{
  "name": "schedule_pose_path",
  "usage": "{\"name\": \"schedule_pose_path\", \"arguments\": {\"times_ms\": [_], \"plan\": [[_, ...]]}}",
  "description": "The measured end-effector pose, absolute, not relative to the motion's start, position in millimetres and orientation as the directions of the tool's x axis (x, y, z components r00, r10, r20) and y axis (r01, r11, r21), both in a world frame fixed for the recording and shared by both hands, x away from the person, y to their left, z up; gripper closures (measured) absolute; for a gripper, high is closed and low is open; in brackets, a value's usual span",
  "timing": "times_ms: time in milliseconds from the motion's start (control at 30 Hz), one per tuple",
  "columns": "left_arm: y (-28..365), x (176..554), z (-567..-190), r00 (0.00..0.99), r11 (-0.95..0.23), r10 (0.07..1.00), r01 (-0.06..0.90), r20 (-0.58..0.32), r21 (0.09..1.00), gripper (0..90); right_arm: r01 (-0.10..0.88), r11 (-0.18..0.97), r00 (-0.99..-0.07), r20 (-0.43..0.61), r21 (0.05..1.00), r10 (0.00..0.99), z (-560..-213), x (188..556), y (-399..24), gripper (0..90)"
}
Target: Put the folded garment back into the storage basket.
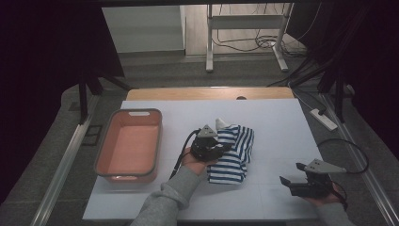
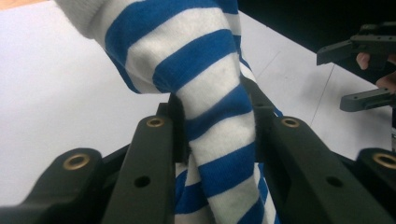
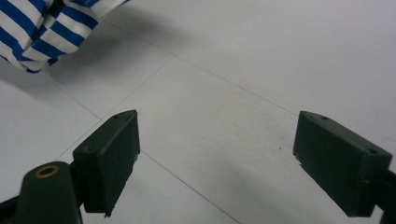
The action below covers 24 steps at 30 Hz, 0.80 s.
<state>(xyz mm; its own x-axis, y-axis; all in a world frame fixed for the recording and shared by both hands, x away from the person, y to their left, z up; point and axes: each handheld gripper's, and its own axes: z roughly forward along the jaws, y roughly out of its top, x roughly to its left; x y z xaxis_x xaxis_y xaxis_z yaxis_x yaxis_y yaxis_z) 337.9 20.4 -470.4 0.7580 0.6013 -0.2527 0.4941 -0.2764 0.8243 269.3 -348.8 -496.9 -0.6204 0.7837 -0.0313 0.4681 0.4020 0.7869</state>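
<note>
Left gripper (image 1: 221,148), near the middle of the white table (image 1: 282,122) in the high view, has its jaws closed on a blue-and-white striped cloth (image 1: 233,150). Its own view shows this plainly: a bunched fold of the cloth (image 2: 215,116) rises between the two black jaws, which press it from both sides. How much of the cloth is lifted and how much lies on the table is hard to judge, since the gripper's body and the hand (image 1: 197,162) cover the cloth's left edge from above, and the close view cuts the fabric off at top and bottom. A pale, unstriped part at the cloth's far end may be a cuff or hem, but it is too small to be sure.

Right gripper (image 1: 294,176) sits well apart from the cloth, near the table's front right corner, with its jaws spread wide and nothing between them. In its own view the two jaws (image 3: 215,158) frame bare table, and the cloth (image 3: 42,32) shows at the upper left corner, cut off by the picture's edge. The hand holding it is partly cropped at the bottom of the high view.

An orange-pink basin (image 1: 106,141) with a grey rim stands left of the cloth, apart from it. The surroundings beyond the table are dark and hard to make out.
</note>
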Motion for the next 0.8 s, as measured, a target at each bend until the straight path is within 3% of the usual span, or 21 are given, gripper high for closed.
{"name": "schedule_pose_path", "arguments": {"times_ms": [800], "plan": [[44.0, 326.9, -458.6, 0.745, -0.210, 0.615, 0.468, -0.257, 0.858, 70.5, 0.466, 0.402, -0.619, -0.034, 0.789, 0.785, -496.9, 269.2, -348.9, 15.4]]}}
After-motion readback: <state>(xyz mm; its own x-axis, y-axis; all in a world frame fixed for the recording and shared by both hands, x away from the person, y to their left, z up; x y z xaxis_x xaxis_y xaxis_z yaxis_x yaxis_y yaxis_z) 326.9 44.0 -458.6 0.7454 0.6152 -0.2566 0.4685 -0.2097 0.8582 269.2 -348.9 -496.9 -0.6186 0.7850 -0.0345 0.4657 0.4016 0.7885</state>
